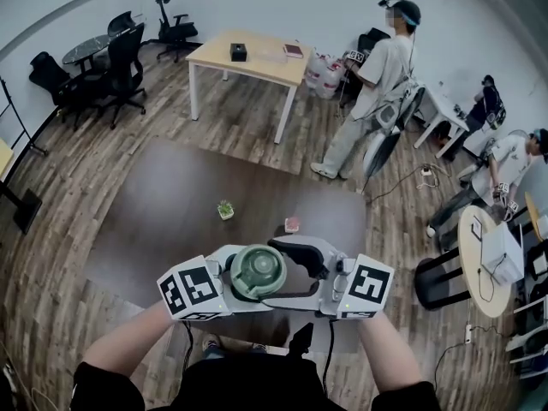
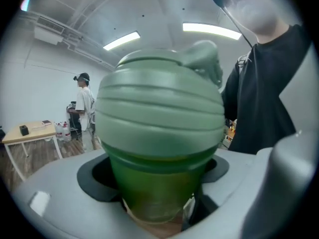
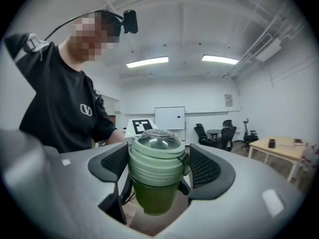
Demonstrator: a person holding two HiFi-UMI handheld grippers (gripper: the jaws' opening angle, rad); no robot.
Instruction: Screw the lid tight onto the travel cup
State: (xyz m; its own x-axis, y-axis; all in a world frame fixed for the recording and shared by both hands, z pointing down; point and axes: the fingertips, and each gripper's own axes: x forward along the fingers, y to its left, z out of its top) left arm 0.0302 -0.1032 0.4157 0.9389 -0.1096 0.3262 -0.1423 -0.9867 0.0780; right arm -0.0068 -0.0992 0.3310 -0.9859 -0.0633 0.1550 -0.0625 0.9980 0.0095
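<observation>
**Desk:** Where is the cup on your feeds?

**Operator:** I see the dark green translucent plastic travel cup (image 3: 151, 197) held upright between both grippers. It is in front of the person's chest, over the near edge of the dark brown table (image 1: 171, 221). Its pale green ribbed lid (image 3: 155, 161), which has a clear dome, sits level on top.

**Desk:** What does the left one have?

**Operator:** My left gripper (image 2: 158, 183) is closed on the cup's green body, just below the lid. Its jaws stand fairly wide because the body fills the gap. I see a black pad (image 2: 92, 178) lying against the side.

**Desk:** And the right?

**Operator:** The right gripper (image 3: 158, 169) faces it from the opposite side and clamps the lid. I see its textured black pads (image 3: 204, 167) flanking the ribbed band. One touches the band and the other rests against the small clasp on the lid's side. Here too the jaws are wide but filled.

**Desk:** Anything else on that table?

**Operator:** A small green potted plant (image 1: 225, 210) and a little pink object (image 1: 293, 224). Both lie well beyond the cup and apart from each other. I cannot tell from any view whether the lid is screwed fully tight.
</observation>
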